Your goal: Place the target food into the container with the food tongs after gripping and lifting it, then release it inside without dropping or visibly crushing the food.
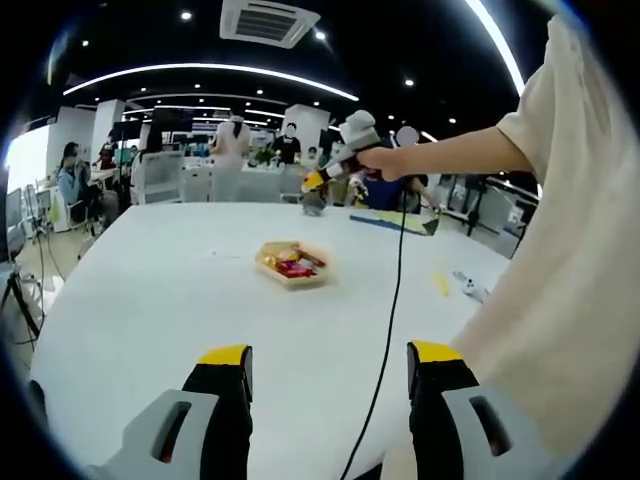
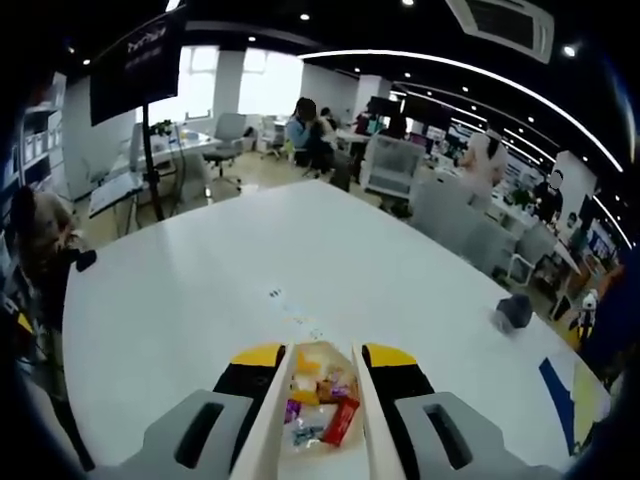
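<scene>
white counter [image 1: 150, 300], tray [image 1: 293, 263] mid-way. right gripper [image 2: 323, 365] jaws clamp tongs [image 2: 318, 420] above tray to aim. left gripper [image 1: 328, 360] jaws open, idle.

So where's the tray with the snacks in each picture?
Left gripper view: the snack tray sits mid-table, just above centre, beyond the open jaws.
Right gripper view: the tray is at bottom centre, seen between the tongs' arms.
Shared landmark: the white table.
</scene>
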Motion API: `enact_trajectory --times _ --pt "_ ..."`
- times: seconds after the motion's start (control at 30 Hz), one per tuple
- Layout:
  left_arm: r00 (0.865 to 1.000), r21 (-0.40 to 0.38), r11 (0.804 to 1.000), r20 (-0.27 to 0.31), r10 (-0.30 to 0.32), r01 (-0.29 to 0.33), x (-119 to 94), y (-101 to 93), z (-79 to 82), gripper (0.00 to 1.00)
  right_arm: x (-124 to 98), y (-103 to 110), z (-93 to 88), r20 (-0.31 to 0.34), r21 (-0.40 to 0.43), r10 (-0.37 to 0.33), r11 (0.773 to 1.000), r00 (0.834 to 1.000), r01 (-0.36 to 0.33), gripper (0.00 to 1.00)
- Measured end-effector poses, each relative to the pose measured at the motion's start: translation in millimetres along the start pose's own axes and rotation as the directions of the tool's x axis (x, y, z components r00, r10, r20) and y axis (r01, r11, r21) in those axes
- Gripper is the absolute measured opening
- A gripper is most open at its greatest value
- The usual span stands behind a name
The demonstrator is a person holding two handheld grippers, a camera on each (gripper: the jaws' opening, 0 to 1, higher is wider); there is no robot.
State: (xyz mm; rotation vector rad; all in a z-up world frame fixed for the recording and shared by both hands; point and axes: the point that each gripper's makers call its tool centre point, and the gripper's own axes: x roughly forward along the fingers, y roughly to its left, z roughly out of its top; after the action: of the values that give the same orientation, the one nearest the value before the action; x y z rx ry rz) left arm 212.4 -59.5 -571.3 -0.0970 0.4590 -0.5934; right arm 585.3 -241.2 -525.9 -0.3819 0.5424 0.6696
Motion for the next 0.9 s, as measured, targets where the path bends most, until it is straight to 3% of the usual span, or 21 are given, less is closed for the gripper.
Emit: enact_trajectory --times 0.47,0.9 --pt "1.0 0.001 1.0 0.006 0.002 -0.002 0.4 -0.5 -0.1 0.62 -2.8 5.8 -5.3 0.021 0.029 0.024 0.999 0.999 -0.025 0.3" --pt "1.0 0.015 1.0 0.007 -0.019 0.019 4.8 -3.9 4.7 0.62 -10.9 39.9 -15.6 0.05 0.035 0.111 0.993 0.993 -0.113 0.3"
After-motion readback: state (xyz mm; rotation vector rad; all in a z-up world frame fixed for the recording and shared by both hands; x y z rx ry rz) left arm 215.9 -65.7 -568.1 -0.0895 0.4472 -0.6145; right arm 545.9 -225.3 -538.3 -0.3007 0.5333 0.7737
